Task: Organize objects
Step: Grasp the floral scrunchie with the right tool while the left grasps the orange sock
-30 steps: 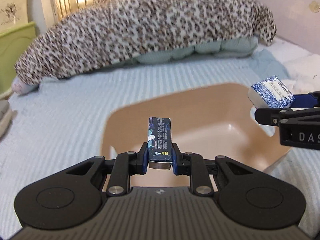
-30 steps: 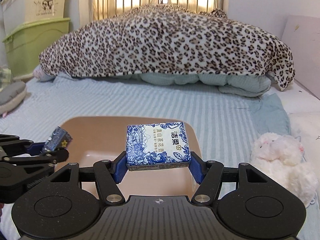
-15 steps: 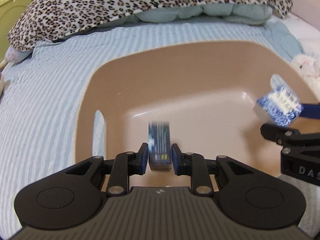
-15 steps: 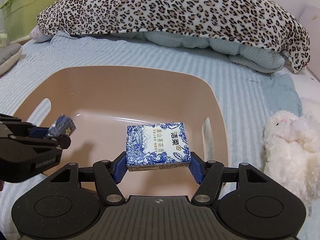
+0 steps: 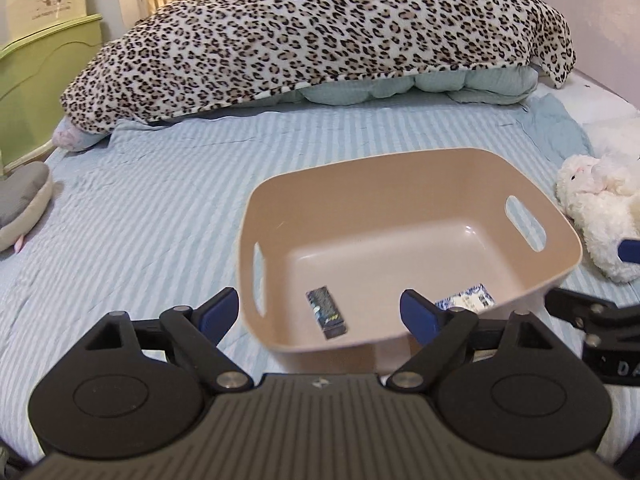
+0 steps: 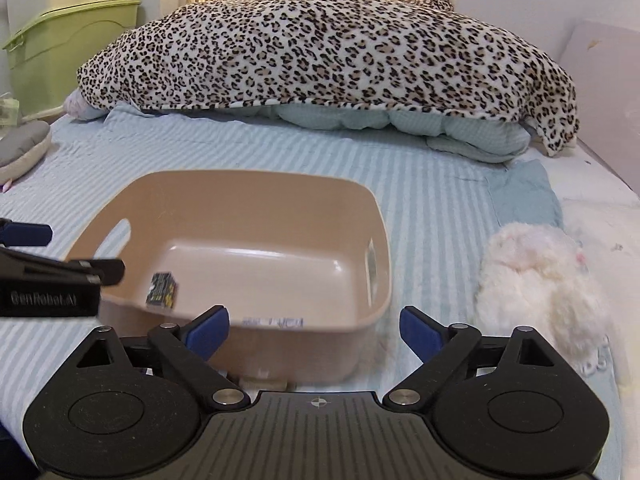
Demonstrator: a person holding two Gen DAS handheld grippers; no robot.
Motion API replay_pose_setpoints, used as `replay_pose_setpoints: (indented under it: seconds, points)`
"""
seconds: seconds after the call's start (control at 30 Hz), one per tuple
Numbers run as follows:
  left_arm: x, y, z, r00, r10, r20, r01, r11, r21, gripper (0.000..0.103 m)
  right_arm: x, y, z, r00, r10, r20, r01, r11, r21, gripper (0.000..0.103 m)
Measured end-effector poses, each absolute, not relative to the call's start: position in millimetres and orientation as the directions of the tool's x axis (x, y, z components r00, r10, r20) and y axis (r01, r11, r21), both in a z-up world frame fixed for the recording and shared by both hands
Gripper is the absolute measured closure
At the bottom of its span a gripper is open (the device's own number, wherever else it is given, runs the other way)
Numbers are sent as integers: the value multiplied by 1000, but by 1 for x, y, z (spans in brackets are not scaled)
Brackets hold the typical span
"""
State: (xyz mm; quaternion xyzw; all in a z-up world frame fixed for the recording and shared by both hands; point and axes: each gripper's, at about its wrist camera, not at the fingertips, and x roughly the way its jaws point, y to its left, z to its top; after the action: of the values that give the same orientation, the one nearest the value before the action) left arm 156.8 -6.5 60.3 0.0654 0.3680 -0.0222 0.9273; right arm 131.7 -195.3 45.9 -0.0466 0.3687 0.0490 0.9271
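A tan plastic basket [image 5: 264,208] with handle slots sits on the striped bed sheet; it also shows in the right wrist view [image 6: 256,182]. A small dark blue box [image 5: 326,312] lies on its floor, also in the right wrist view [image 6: 162,290]. A blue-and-white patterned packet [image 5: 466,298] lies at the basket's near right; the right wrist view shows only its top edge [image 6: 274,322] over the rim. My left gripper [image 5: 320,312] is open and empty above the basket's near rim. My right gripper [image 6: 314,326] is open and empty, just before the near wall.
A white plush toy [image 5: 600,208] lies right of the basket, also in the right wrist view [image 6: 536,280]. A leopard-print blanket [image 5: 320,28] is heaped at the back. A grey cushion [image 5: 20,204] lies far left, green storage bins [image 6: 64,36] beyond it.
Both grippers opened and let go: the dark box and the patterned packet now lie in the basket. Both grippers have pulled back and up from the basket.
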Motion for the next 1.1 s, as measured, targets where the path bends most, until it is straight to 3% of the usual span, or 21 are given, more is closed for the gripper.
replay_pose_setpoints:
  seconds: [0.4,0.93,1.03,1.1]
  points:
    - [106,7,35,673,6,-740,73,995,74,14,71,-203,11,656,57,-753,-119,993,-29,7]
    - [100,-14,-60,492,-120,-862,126,990,-66,15,60,-219,-48,568,53,-821,-63,998,20,7]
    - [99,-14,-65,502,-131,-855,126,989,-77,30,64,-217,-52,563,56,-825,-67,997,22,7]
    - [98,-12,-65,511,-145,-847,144,986,-82,57,66,-214,-53,562,61,-825,-75,997,23,7]
